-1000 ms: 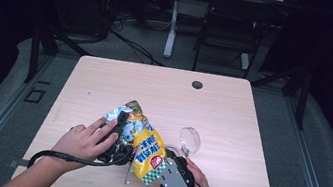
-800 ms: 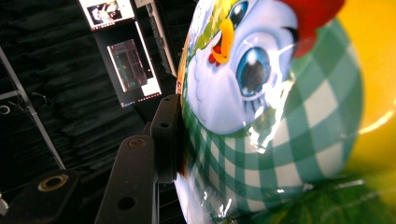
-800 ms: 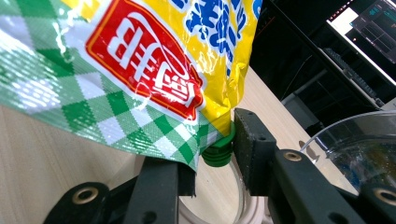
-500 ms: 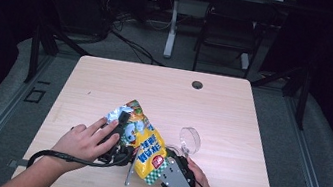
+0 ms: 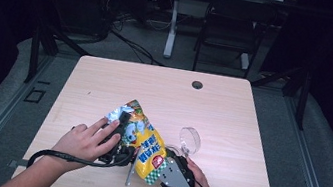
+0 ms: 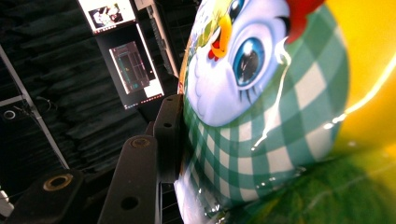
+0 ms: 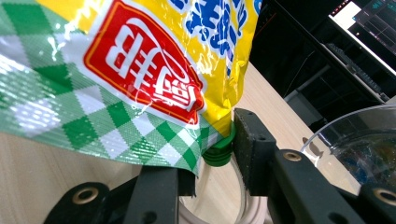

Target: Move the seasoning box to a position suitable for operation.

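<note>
A yellow snack bag (image 5: 143, 140) with a green check base and a cartoon chick lies slanted near the table's front edge, its silver top (image 5: 113, 113) crumpled open. My left gripper (image 5: 125, 123) holds the upper part. In the left gripper view, one black pad (image 6: 170, 135) presses into the bag (image 6: 261, 116) and the other jaw is hidden behind it. Those jaws have just been closing with the bag between them. My right gripper (image 5: 157, 167) grips the bag's lower end. In the right gripper view, the checked corner (image 7: 154, 126) sits between the jaws of this gripper (image 7: 212, 158), beside a small green cap (image 7: 218, 153).
A clear round container (image 5: 190, 139) stands just right of the bag, close to my right gripper, and shows at the right edge of the right gripper view (image 7: 355, 144). A thin grey stick (image 5: 130, 173) lies by the bag's base. A dark grommet hole (image 5: 197, 84) marks the wooden table (image 5: 231, 119).
</note>
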